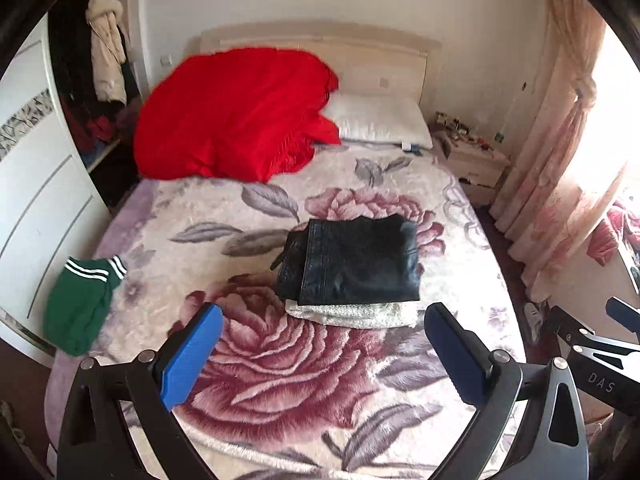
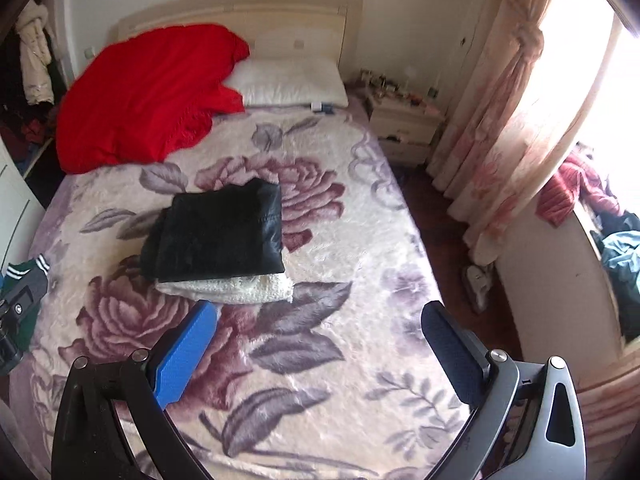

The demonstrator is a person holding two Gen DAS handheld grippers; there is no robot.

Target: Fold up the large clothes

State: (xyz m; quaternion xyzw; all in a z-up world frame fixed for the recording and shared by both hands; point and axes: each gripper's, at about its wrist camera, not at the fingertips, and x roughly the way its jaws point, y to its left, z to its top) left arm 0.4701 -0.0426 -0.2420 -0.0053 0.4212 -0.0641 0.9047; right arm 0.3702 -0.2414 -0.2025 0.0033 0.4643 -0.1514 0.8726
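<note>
My left claw (image 1: 324,320) is wide open and holds nothing. My right claw (image 2: 320,320) is wide open too, with nothing in it. Both hang over the flowery blanket (image 1: 280,380) on the bed. Just past the tips of my left claw sits a small pile of folded clothes. A white fuzzy top (image 1: 352,314) is at the bottom, and a black leather jacket (image 1: 356,264) lies folded on top of it. From my right claw, the same pile is ahead and to the left, with the white top (image 2: 236,286) under the black jacket (image 2: 220,232). Off to the left of my left claw, near the edge of the bed, lies a green piece with white stripes (image 1: 82,304), not folded. Far ahead and to the left is a big red cover (image 1: 232,116), all bunched up. Next to it, far ahead, is a white pillow (image 1: 380,120) by the headboard.
</note>
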